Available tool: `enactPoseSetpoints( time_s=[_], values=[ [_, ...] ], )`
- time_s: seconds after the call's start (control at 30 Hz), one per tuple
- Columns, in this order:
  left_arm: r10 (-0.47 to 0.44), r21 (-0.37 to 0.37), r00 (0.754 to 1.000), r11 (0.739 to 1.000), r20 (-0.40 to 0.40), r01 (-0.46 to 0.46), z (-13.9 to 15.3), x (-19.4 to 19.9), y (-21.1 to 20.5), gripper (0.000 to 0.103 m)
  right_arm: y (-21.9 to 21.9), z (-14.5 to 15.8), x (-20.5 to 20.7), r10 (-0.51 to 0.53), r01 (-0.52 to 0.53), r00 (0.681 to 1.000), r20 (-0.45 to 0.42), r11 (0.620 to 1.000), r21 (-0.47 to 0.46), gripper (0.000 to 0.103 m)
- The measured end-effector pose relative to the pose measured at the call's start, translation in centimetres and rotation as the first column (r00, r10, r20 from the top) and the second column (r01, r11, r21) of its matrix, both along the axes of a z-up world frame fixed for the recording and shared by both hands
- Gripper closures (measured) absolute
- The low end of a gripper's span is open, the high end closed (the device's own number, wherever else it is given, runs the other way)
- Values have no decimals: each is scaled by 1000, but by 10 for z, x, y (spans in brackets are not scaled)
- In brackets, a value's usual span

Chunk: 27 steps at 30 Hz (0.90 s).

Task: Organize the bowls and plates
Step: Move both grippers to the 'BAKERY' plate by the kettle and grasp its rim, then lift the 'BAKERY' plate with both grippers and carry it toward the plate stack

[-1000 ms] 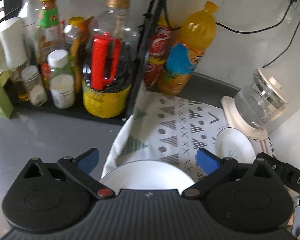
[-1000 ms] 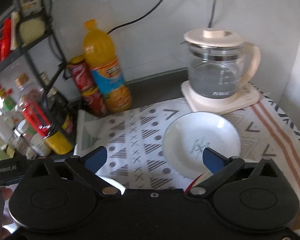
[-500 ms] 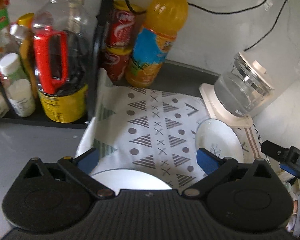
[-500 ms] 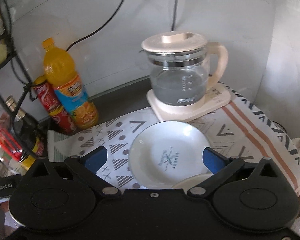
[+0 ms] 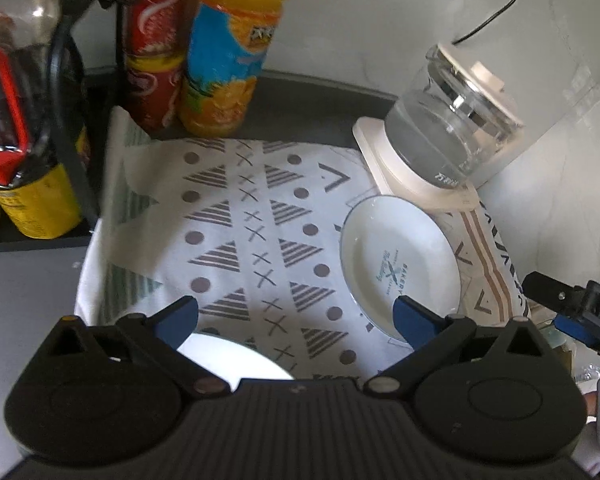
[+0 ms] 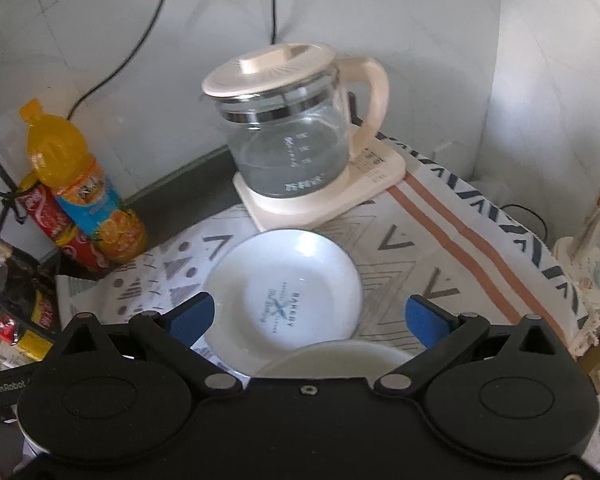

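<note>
Sitting on the patterned cloth (image 5: 236, 216) that covers the bench, the printed plate (image 6: 284, 292) lies flat just in front of the glass kettle (image 6: 288, 136) on its cream base, touched by neither tool. A second white dish (image 5: 228, 356) shows at the bottom of the left wrist view, mostly hidden under the left tool (image 5: 296, 316); a cream bowl rim (image 6: 340, 354) sits likewise close under the right tool (image 6: 310, 312), near the plate's front edge, though contact cannot be told.

Both tools have their blue fingers spread wide with nothing between them. The right tool faces the printed plate squarely, the plate lying ahead of and partly between its fingers; from the left view the plate lies off to the right, beside that tool's right finger.

The step in hand looks like the approach for a first pick, probably by the right tool. Taking a flat plate calls for dropping low and pinching the near rim, one finger over and one under, without nudging the bowl or the kettle base behind.

The orange bottle (image 6: 80, 196) and red cans (image 5: 152, 48) stand well apart at the back left.
</note>
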<state>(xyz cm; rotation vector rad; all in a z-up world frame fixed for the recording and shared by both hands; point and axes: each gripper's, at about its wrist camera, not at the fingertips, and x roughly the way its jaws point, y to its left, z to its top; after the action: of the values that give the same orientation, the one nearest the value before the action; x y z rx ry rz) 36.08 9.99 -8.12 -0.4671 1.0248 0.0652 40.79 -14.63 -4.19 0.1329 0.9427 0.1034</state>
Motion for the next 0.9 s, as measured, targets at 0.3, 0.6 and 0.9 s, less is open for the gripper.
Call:
enactPoseSetpoints(
  time_s=[0.3, 0.6, 0.9],
  values=[
    [41, -55, 999, 998, -23, -42, -15, 22, -15, 3, -25, -17, 30, 25, -20, 995, -97, 998, 58, 16],
    [85, -103, 994, 990, -69, -92, -38, 43, -34, 30, -42, -43, 70, 84, -62, 975, -204, 992, 111, 53],
    [126, -145, 982, 979, -141, -146, -61, 59, -52, 56, -48, -80, 101, 154, -113, 935, -319, 983, 143, 73]
  ],
)
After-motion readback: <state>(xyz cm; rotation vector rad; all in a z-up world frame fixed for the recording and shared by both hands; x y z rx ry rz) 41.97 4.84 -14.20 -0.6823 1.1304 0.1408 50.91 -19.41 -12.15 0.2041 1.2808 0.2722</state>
